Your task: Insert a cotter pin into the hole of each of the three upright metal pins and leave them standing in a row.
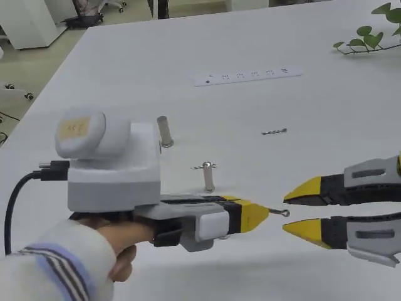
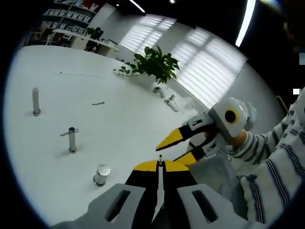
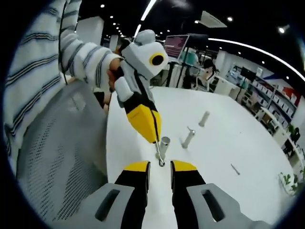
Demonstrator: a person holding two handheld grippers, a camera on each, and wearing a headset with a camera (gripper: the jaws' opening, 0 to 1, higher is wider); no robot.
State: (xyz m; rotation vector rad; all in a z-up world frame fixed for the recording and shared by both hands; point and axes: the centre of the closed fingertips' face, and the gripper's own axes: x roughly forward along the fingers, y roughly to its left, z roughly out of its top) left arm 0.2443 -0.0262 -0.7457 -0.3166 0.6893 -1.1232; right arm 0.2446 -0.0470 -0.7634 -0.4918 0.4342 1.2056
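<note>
Held cotter pin [image 1: 277,212] is clamped in the left gripper [image 1: 266,212]; jaws fully closed on its shank, loop end sticking out past the tips, lifted clear of the worktop [image 1: 326,106]; loop sits in the gap of the right gripper [image 1: 285,213], jaws apart, gripping nothing; cannot tell if a tip touches the loop; three metal pins upright in a row toward the worktop's left edge: far pin [image 1: 165,132]; middle pin [image 1: 208,178] with a fitted cotter pin [image 1: 204,166] crosswise through its top; near pin [image 2: 101,174] just beside the left gripper; spare cotter pin [image 1: 274,132] lying flat mid-worktop; power strip [image 1: 247,76] further back; plant [image 1: 373,31] toward the far right edge.
</note>
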